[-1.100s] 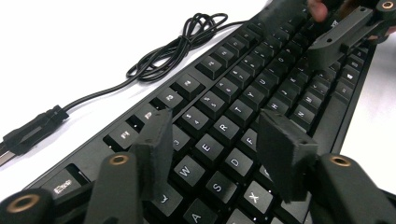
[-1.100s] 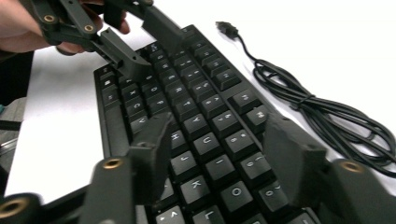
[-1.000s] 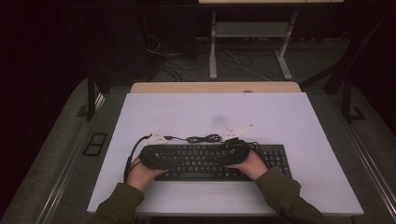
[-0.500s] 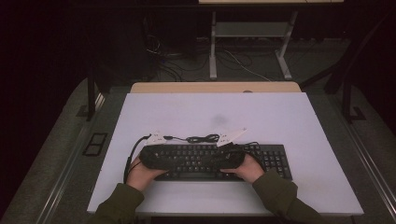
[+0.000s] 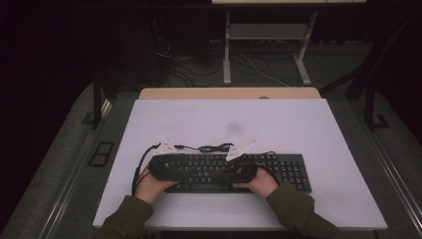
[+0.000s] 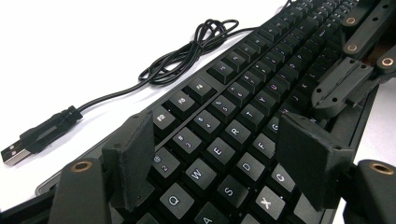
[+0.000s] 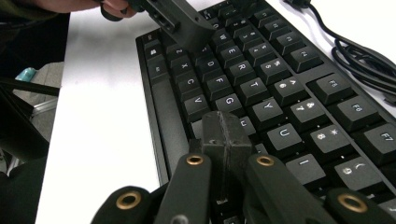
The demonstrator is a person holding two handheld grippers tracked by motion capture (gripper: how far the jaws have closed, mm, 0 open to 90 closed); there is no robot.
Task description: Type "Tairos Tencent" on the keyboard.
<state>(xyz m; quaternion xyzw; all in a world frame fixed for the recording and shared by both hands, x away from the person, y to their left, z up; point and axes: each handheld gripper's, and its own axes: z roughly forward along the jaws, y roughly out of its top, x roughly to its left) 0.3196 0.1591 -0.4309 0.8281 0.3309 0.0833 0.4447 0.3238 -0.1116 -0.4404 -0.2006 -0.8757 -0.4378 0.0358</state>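
Observation:
A black keyboard (image 5: 288, 167) lies near the front edge of the white table (image 5: 224, 119). Its USB cable (image 5: 214, 148) is coiled behind it. My left gripper (image 5: 199, 174) hovers low over the keyboard's left end, and its jaws have just been opening. In the left gripper view it (image 6: 217, 140) stands open over the Q, W, E keys of the keyboard (image 6: 243, 93), with nothing gripped. My right gripper (image 5: 225, 174) points left over the middle. Its jaws have just been closing. They are shut pad to pad (image 7: 226, 128), with nothing between them, their tip at the H and J keys.
The cable's plug (image 6: 37, 137) rests loose on the table left of the keyboard. A wooden strip (image 5: 229, 93) runs along the table's far side. Beyond it a metal desk frame (image 5: 268, 35) stands on the dark floor among loose cables.
My right gripper has shifted a little to the left and lower toward the keys. The left hand has kept still.

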